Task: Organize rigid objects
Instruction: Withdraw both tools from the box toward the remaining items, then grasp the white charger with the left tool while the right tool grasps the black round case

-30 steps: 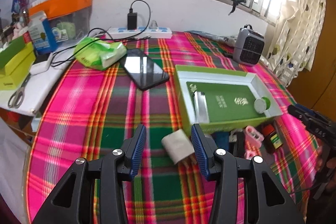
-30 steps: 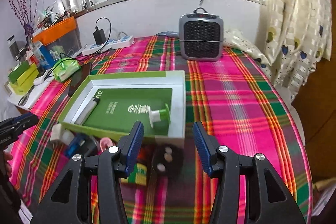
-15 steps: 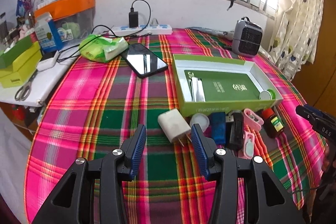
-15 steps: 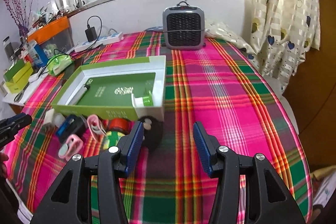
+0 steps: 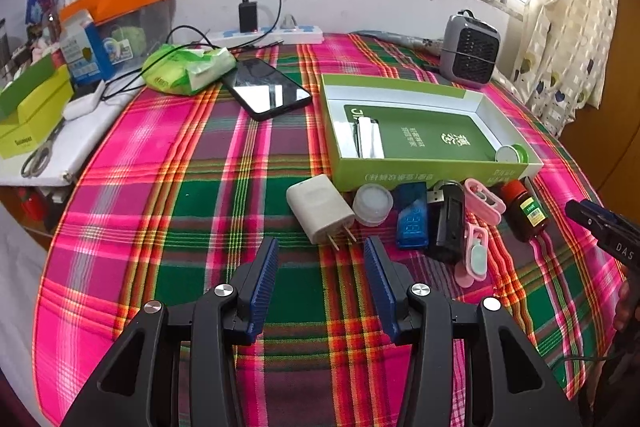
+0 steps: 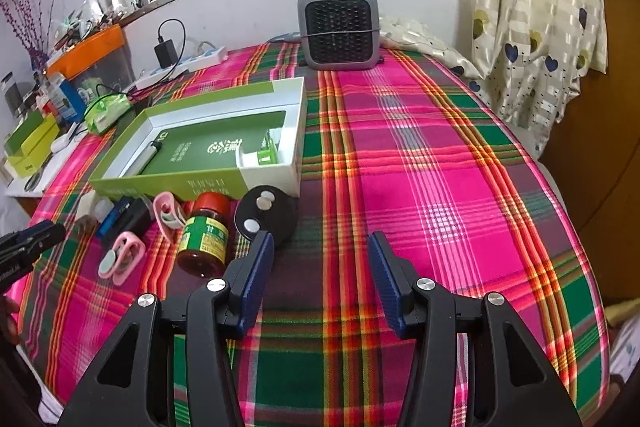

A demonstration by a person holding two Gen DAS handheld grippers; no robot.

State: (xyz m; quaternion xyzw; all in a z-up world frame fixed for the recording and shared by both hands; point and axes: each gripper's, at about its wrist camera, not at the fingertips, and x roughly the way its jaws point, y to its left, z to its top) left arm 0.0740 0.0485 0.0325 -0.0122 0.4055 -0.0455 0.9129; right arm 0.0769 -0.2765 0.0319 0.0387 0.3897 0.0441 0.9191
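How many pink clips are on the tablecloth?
2. One pink clip lies against the green box, beside the brown bottle. The other pink clip lies nearer the camera, beside the black stick. More may be hidden.

The left gripper (image 5: 320, 259) has drawn back from the charger (image 5: 320, 213), which now lies clear ahead of its fingertips instead of between them; the right gripper (image 6: 320, 259) has backed away too, leaving the bottle (image 6: 205, 237) and black disc (image 6: 266, 213) beside its left finger
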